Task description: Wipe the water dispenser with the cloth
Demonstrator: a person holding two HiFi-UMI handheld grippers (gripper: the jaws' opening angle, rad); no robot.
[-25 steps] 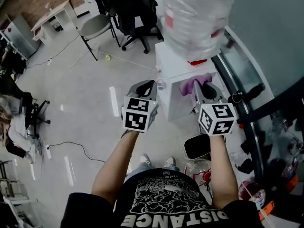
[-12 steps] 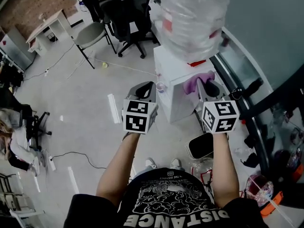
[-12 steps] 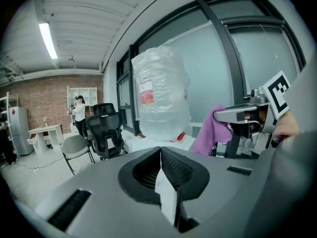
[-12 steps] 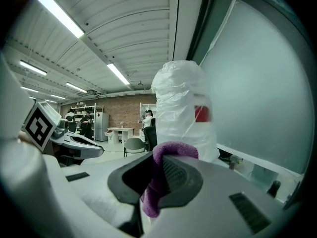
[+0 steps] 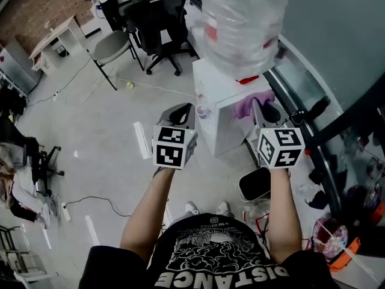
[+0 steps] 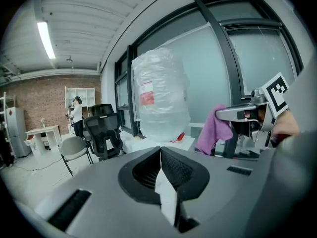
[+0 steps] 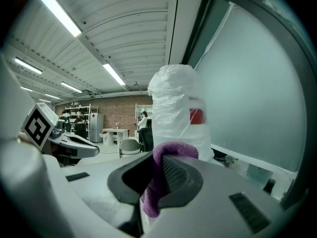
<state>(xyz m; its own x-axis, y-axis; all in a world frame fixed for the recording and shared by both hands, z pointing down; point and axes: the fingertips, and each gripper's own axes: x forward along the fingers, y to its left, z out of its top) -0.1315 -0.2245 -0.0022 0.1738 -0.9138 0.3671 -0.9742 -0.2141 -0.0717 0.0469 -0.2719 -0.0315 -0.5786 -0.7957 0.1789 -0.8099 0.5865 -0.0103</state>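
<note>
The white water dispenser (image 5: pixel 221 95) stands ahead of me, topped by a large bottle wrapped in clear plastic (image 5: pixel 243 23). My right gripper (image 5: pixel 260 108) is shut on a purple cloth (image 5: pixel 245 107), which hangs against the dispenser's upper front right. In the right gripper view the cloth (image 7: pixel 159 180) is bunched between the jaws, with the bottle (image 7: pixel 181 113) just behind. My left gripper (image 5: pixel 185 110) is shut and holds nothing, level with the dispenser's left side. The left gripper view shows the bottle (image 6: pixel 161 93) and the cloth (image 6: pixel 217 130) hanging from the right gripper (image 6: pixel 242 114).
A small cup (image 5: pixel 201 109) sits at the dispenser's left front corner. A black bin (image 5: pixel 255 184) stands on the floor by my right foot. Black office chairs (image 5: pixel 157 14) and a grey chair (image 5: pixel 113 46) are behind. A glass wall (image 5: pixel 325 47) runs along the right.
The view has drifted slightly. Both grippers hold nearly the same places, the right one still shut on the cloth at the dispenser's top front.
</note>
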